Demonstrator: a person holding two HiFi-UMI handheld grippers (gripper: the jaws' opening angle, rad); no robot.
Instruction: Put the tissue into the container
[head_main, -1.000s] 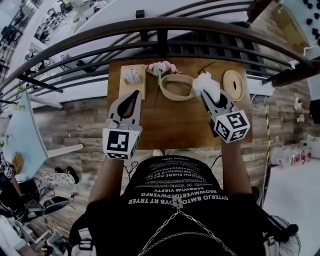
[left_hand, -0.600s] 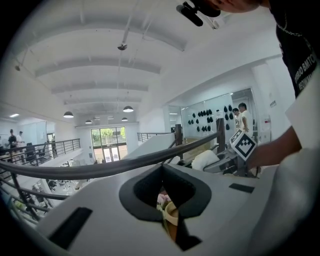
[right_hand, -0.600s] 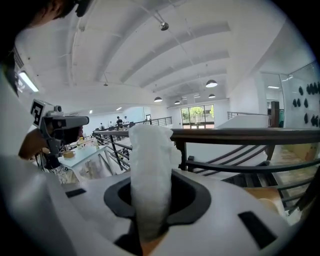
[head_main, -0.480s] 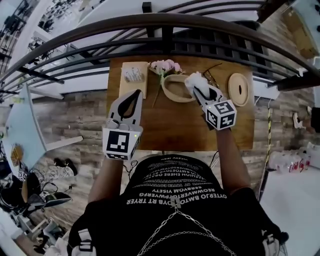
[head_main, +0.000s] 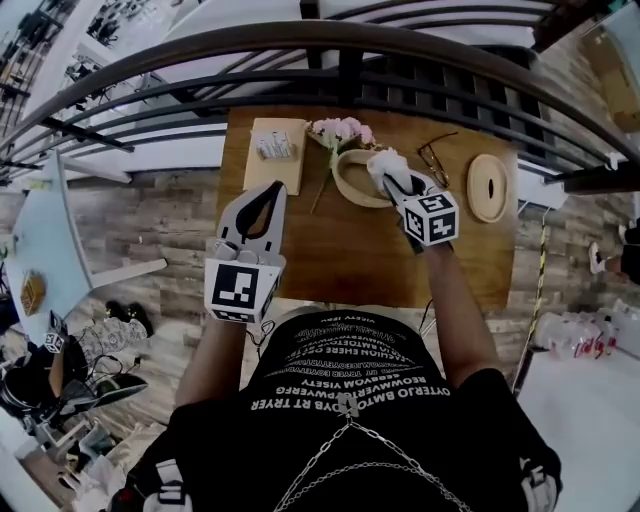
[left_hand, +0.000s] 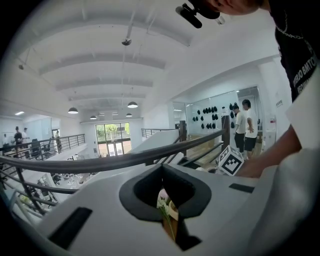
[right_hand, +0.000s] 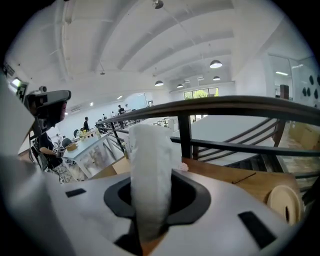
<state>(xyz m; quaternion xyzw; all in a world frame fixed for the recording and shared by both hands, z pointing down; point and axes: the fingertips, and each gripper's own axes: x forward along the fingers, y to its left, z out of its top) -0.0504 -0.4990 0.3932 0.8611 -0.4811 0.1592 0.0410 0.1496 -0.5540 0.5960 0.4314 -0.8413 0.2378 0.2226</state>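
Observation:
A crumpled white tissue (head_main: 384, 162) sticks up between the jaws of my right gripper (head_main: 393, 180), which is shut on it. It hangs over the right end of the oval wooden container (head_main: 343, 172) at the back of the brown table (head_main: 340, 250). In the right gripper view the tissue (right_hand: 150, 185) fills the gap between the jaws and hides the container. My left gripper (head_main: 270, 192) hovers over the table's left side, short of the wooden tray (head_main: 273, 160). Its jaws are shut with nothing in them.
A tissue pack (head_main: 272, 146) lies on the tray. Pink flowers (head_main: 341, 130) lie behind the container. Glasses (head_main: 434, 156) and a round wooden lid (head_main: 487, 187) lie to the right. A dark metal railing (head_main: 340, 50) runs just beyond the table's far edge.
My right gripper has come down and to the left with the tissue, from beside the container to over its right end. The left gripper has barely moved.

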